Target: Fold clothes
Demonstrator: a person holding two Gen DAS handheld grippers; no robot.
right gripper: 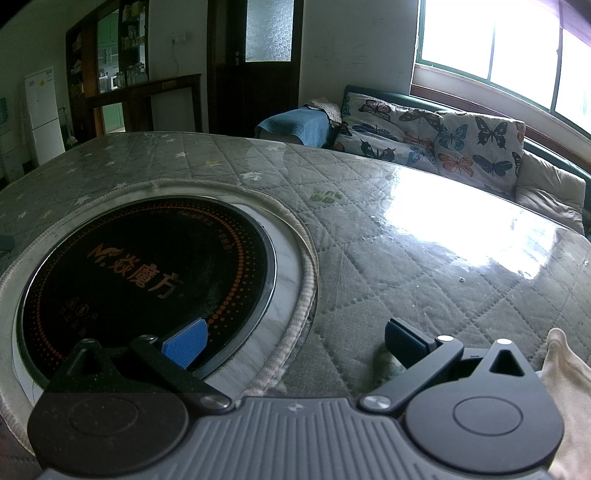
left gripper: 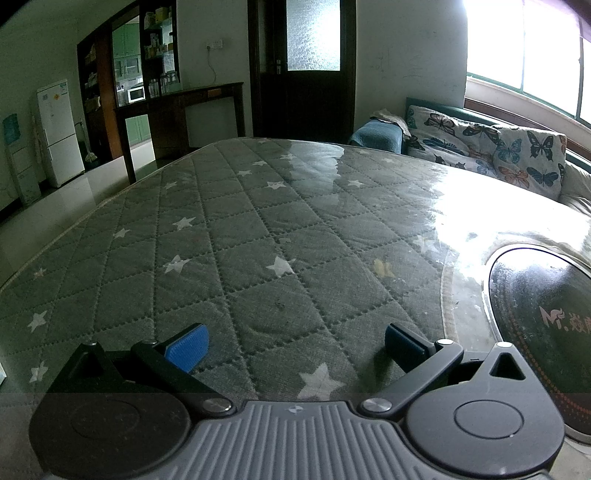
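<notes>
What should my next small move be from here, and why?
Probably swing the right tongs rightward toward the beige cloth at the right edge of the right wrist view. Both tongs are open and empty; the left tongs face only the bare quilted table cover, and the right pair points between the round cooktop and that cloth, the only garment-like thing visible.

I am working in a lived-in home: ahead of my left gripper stand a white fridge [left gripper: 55,133], a microwave [left gripper: 136,94] on dark shelving and a glazed door [left gripper: 312,35]. Beyond my right gripper, a butterfly-print sofa [right gripper: 443,136] sits under a window [right gripper: 509,48].
</notes>
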